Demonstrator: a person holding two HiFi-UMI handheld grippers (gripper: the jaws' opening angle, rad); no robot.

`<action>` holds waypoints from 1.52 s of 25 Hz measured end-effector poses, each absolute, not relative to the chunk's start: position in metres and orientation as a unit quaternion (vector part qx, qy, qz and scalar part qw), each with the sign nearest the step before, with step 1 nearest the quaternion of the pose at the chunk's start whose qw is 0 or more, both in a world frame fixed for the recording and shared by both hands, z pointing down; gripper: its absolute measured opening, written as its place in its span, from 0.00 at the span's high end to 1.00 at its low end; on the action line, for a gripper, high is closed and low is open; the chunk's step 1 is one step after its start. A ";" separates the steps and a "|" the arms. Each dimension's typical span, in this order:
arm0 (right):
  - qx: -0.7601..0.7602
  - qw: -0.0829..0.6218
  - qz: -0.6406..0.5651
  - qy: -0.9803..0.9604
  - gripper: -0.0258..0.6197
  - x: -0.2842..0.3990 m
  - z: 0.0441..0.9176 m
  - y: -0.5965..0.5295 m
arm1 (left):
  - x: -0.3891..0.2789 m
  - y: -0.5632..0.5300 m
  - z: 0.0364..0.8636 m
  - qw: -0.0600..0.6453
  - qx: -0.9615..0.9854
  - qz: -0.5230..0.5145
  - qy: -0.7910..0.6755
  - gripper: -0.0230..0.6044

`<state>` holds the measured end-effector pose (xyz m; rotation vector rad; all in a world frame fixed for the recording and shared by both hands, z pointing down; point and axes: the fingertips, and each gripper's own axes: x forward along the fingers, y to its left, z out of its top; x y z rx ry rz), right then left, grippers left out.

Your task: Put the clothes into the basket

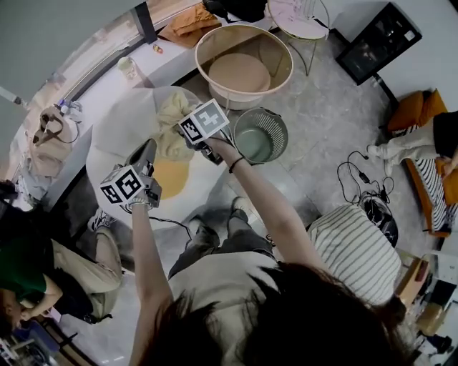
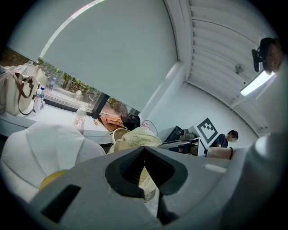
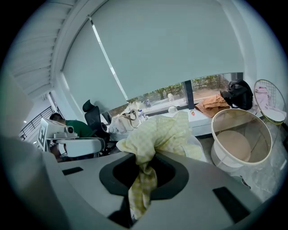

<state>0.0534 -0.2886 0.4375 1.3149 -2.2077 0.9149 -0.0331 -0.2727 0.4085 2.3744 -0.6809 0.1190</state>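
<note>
Pegged the checked cloth (image 3: 157, 134) as thin woven fabric, soft, crumpled, totally matt. Found both bodies, left gripper (image 2: 145, 170) and right gripper (image 3: 143, 173), moulded in smooth matt grey plastic, with duller black pads (image 3: 117, 175) inside, rubbery-looking. Took the basket (image 1: 280, 51) for a see-through mesh wall on a smooth beige rim, plasticky at a guess. Saw bare wire on the little bin (image 1: 280, 146), metal with a dull greyish coat. Read the floor (image 1: 322, 100) as polished stone-look tile, slight sheen. Noticed matt white upholstery on the chair (image 1: 118, 125), plus more crumpled fabric in the orange cloth (image 1: 189, 20).
</note>
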 end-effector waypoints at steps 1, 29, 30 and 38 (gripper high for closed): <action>0.473 0.205 0.329 -0.791 0.88 0.062 0.437 -0.287 | -0.025 -0.272 0.408 0.327 0.908 0.048 -0.259 0.95; 0.537 0.178 0.353 -0.745 0.88 0.255 0.448 -0.245 | 0.169 -0.241 0.415 0.321 0.926 0.088 -0.181 0.95; 0.540 0.177 0.354 -0.743 0.88 0.261 0.449 -0.242 | 0.175 -0.239 0.415 0.320 0.926 0.088 -0.178 0.95; 0.563 0.166 0.358 -0.726 0.88 0.310 0.448 -0.216 | 0.228 -0.217 0.414 0.319 0.932 0.098 -0.142 0.95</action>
